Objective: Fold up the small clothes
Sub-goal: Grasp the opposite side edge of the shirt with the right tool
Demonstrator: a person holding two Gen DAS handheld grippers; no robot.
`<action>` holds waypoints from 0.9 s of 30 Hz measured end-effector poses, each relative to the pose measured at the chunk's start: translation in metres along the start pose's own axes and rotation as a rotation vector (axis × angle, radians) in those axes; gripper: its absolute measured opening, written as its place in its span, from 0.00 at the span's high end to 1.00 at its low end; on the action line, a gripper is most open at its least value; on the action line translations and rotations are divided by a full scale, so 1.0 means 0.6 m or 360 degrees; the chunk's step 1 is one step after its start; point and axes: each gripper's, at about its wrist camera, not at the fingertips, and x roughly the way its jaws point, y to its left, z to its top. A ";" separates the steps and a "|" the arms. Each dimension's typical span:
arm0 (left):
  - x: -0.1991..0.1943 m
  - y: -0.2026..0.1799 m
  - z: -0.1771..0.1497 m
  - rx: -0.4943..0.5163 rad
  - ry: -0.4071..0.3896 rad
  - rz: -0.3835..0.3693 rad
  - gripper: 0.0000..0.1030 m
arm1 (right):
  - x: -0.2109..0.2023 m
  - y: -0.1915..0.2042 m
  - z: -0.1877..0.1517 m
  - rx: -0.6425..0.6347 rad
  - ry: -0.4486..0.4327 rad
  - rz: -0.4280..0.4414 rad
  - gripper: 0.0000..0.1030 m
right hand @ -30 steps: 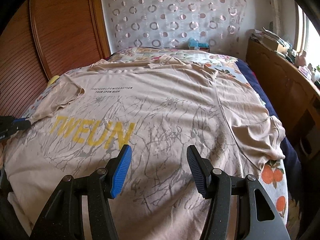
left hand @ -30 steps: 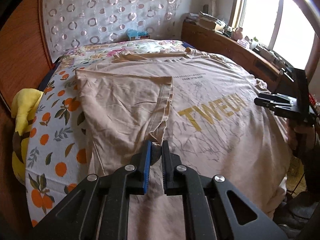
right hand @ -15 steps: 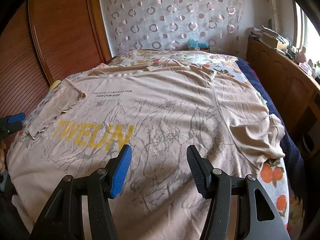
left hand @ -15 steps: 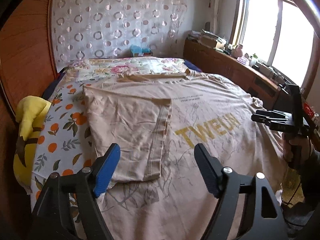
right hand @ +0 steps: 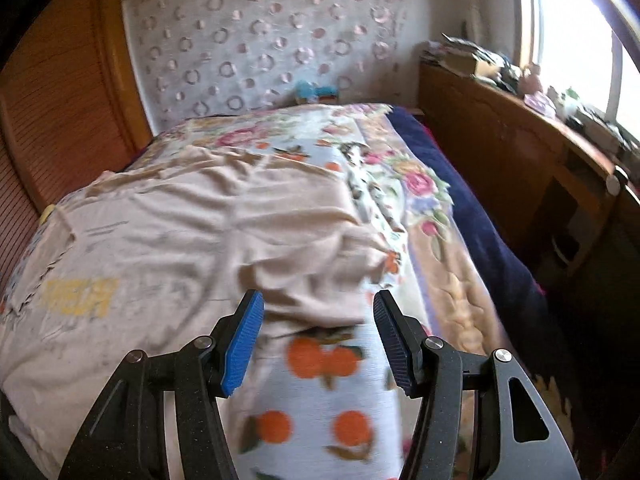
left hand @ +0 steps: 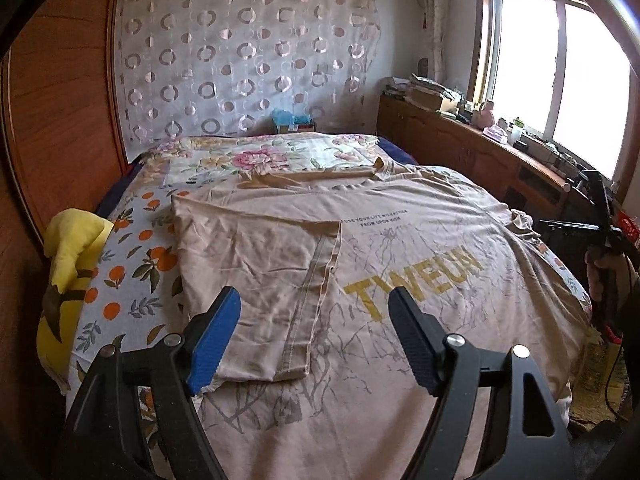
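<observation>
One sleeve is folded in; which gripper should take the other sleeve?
Likely the right gripper: open, with the unfolded sleeve just ahead of it. The left gripper is open over the folded side.

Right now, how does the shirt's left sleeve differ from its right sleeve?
The beige t-shirt's left sleeve is folded inward, lying flat over the shirt's printed front; the right sleeve is unfolded, bunched at the shirt's edge on the orange-print bedsheet. The right claw hovers open before the right sleeve. Both are the same beige fabric.
</observation>
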 end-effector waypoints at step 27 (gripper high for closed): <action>0.002 -0.048 -0.009 0.0028 -0.0035 -0.0005 0.25 | 0.036 0.074 0.090 -0.0134 0.0015 0.0058 0.95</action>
